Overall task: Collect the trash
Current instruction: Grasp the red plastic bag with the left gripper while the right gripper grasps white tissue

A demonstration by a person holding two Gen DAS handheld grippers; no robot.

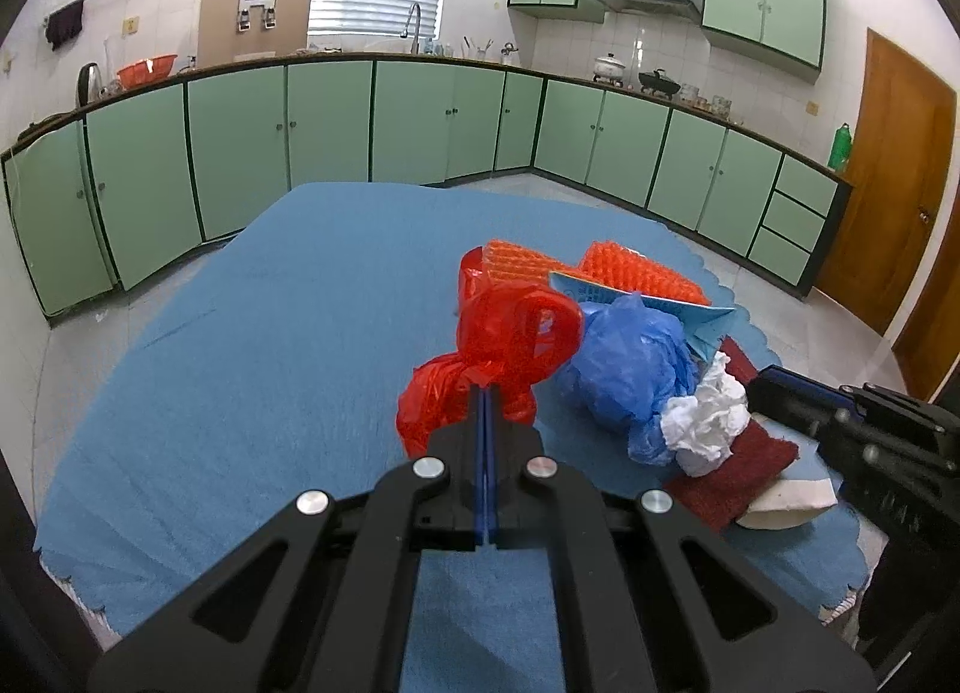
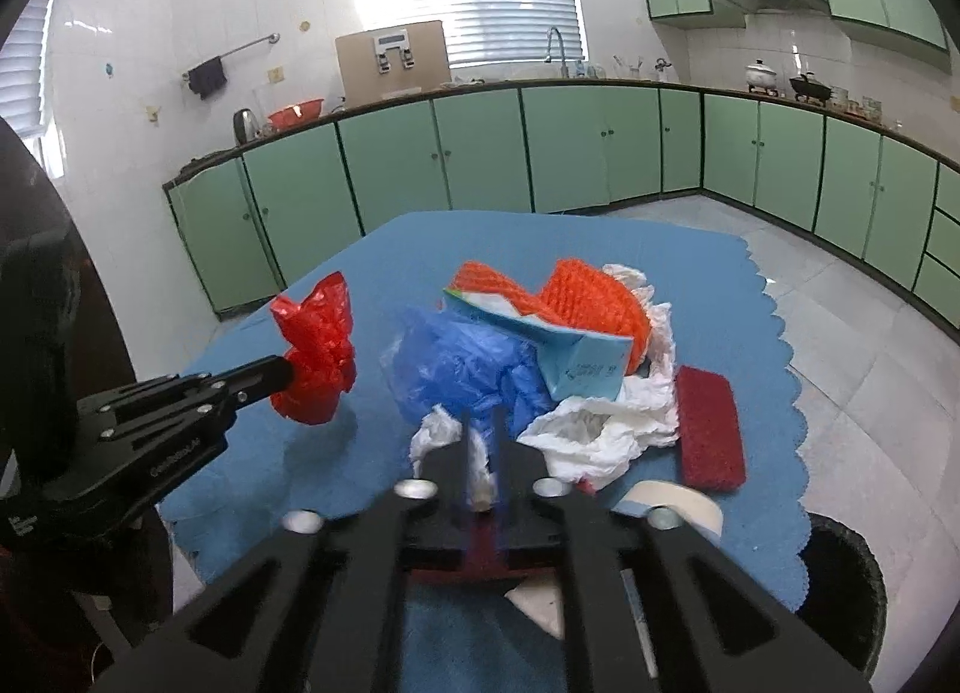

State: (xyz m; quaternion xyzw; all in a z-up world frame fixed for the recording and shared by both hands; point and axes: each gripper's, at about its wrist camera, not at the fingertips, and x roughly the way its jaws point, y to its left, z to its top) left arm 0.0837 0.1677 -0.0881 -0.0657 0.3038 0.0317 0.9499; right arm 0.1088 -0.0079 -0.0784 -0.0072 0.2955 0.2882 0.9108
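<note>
My left gripper (image 1: 487,393) is shut on a red plastic bag (image 1: 510,345) and holds it above the blue cloth (image 1: 240,393); it also shows in the right wrist view (image 2: 315,357). My right gripper (image 2: 483,423) is shut on a crumpled white tissue (image 2: 480,465) at the near edge of the trash pile. The pile holds a blue plastic bag (image 2: 468,369), a light blue carton (image 2: 570,357), orange mesh (image 2: 594,297), more white paper (image 2: 606,429) and a dark red scouring pad (image 2: 708,429).
A black trash bin (image 2: 840,591) stands below the table's right edge. A white sponge (image 2: 678,504) lies near my right gripper. Green kitchen cabinets (image 1: 336,123) line the walls beyond the table.
</note>
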